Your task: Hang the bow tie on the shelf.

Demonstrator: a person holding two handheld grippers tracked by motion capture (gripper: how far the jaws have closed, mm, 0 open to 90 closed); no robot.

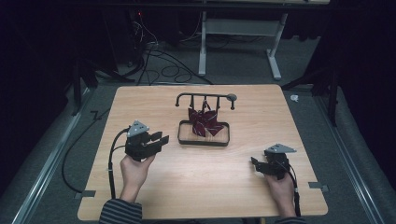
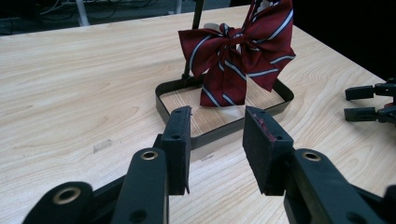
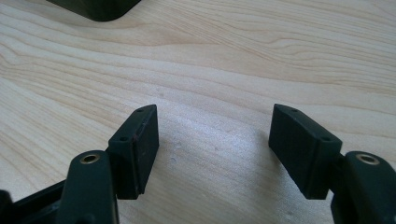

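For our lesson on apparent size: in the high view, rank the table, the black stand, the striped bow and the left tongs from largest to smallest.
1. table
2. black stand
3. left tongs and striped bow: they look alike in size, so unranked.

A lab or recording studio — not a home. The pale wooden bench stands alone on grey carpet, ringed by dark curtains. Black cables lie loose on the floor at the far left, and the white metal legs of another table stand behind. Dark stand legs flank the bench — test-rig gear throughout.
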